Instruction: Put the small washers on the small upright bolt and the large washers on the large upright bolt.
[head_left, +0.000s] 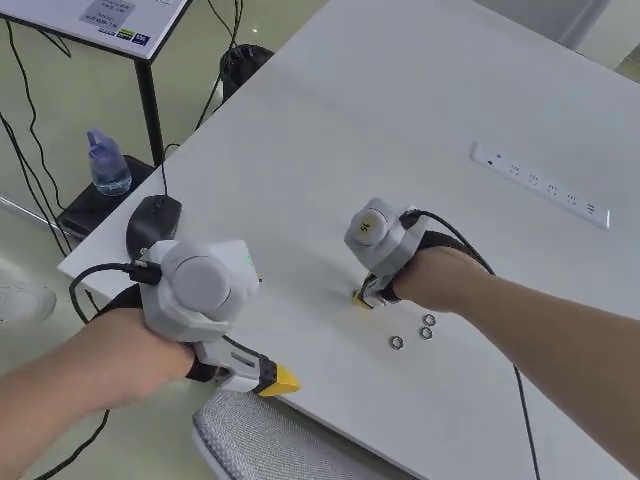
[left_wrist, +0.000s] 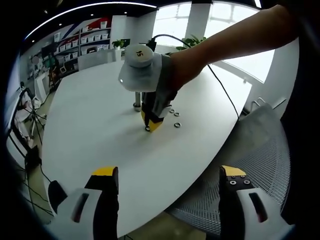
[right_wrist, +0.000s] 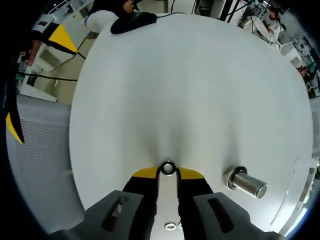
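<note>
Right gripper is clamping a small silver washer beside the threaded steel bolt, spare washers nearby. Left gripper is hanging released.

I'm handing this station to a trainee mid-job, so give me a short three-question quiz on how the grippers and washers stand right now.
1. True or false: the left gripper has its jaws wide apart with nothing between them.
2. What sits between the right gripper's jaw tips? A) a washer B) a nut C) nothing
3. How many loose washers lie on the table beside the right gripper in the head view?
Key: 1 true; 2 A, a washer, with the upright bolt standing apart from it; 3 three.
</note>
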